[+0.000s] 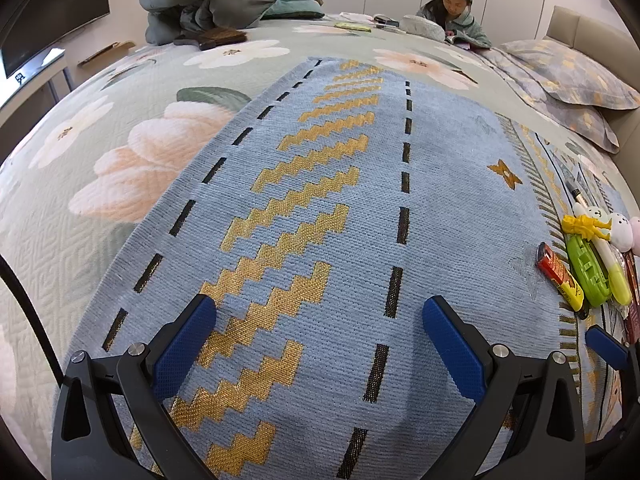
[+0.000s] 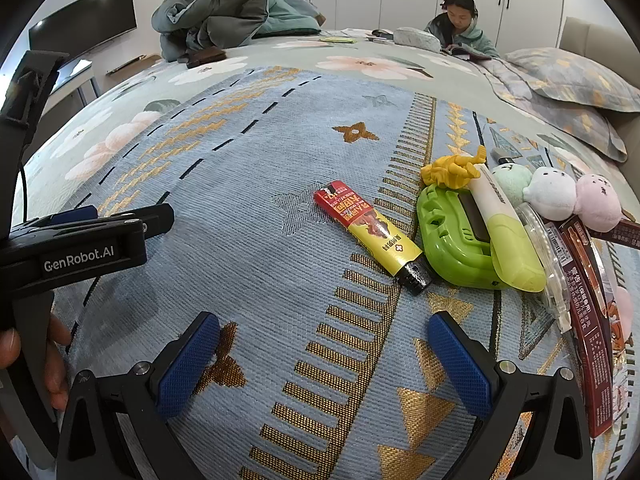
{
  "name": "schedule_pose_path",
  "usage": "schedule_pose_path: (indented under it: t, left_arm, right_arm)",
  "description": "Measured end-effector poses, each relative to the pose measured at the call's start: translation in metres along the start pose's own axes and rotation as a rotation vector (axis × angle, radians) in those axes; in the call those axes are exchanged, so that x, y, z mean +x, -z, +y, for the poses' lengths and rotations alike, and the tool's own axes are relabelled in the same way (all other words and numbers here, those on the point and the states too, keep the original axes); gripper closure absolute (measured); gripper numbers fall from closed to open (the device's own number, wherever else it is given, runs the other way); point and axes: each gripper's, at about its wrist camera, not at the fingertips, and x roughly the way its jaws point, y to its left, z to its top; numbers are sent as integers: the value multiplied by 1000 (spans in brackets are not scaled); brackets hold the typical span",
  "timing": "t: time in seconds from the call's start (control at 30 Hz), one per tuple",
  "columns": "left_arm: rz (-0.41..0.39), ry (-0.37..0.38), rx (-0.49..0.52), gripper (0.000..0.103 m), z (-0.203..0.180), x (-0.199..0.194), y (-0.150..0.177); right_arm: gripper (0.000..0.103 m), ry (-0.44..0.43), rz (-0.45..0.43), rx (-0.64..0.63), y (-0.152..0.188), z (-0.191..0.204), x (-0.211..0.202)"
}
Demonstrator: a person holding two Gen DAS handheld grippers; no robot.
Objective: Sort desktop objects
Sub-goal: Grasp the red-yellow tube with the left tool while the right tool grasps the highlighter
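A pile of small objects lies on a blue patterned cloth [image 2: 248,272] on a bed. A red and yellow tube [image 2: 370,230] with a black cap lies left of a green plastic case [image 2: 452,240]. A white and yellow-green highlighter [image 2: 504,232] rests across the case, and a yellow figure [image 2: 454,170] sits at its far end. Three plush balls [image 2: 554,192] and dark red packets [image 2: 592,320] lie to the right. My right gripper [image 2: 324,360] is open and empty, near and left of the tube. My left gripper [image 1: 320,344] is open and empty over bare cloth; the pile [image 1: 588,264] is at its far right.
The left gripper's body [image 2: 80,248] shows at the left of the right wrist view. A heap of grey-green bedding [image 2: 224,12] lies at the far side of the bed. A seated person [image 2: 460,20] reads there. Pillows [image 2: 576,80] lie at the right.
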Motion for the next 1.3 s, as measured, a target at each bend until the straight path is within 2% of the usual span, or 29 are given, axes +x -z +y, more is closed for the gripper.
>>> schedule_pose_path:
  t: [0.23, 0.33, 0.47, 0.57, 0.67, 0.83, 1.07, 1.13, 1.2, 1.3]
  left_arm:
    - [136, -48, -73, 0, -6, -5, -3]
    - [171, 1, -103, 0, -17, -11, -3]
    - [187, 100, -153, 0, -43, -17, -8]
    - [193, 166, -192, 0, -71, -16, -13]
    - [207, 125, -207, 0, -103, -8, -19]
    - [206, -17, -178, 0, -141, 2, -20]
    - [197, -124, -126, 1, -162, 5, -14]
    - [190, -104, -111, 15, -162, 0, -13]
    - [176, -69, -71, 44, -161, -8, -12]
    - [179, 6, -20, 67, -148, -15, -10]
  right_arm:
    - [0, -10, 3, 5, 0, -3, -1]
    - [0, -66, 91, -43, -5, -7, -2]
    - [0, -189, 246, -147, -5, -17, -10]
    - [0, -194, 319, -117, 8, -43, -29]
    - [0, -163, 344, -74, 25, -76, -54]
    - [0, -87, 338, -96, 41, -118, -84]
    - [0, -78, 313, -102, 32, -147, -84]
    - [0, -95, 298, -90, 21, -153, -83]
    - [2, -114, 278, -73, 8, -155, -85]
    - [11, -164, 259, -13, -12, -166, -83]
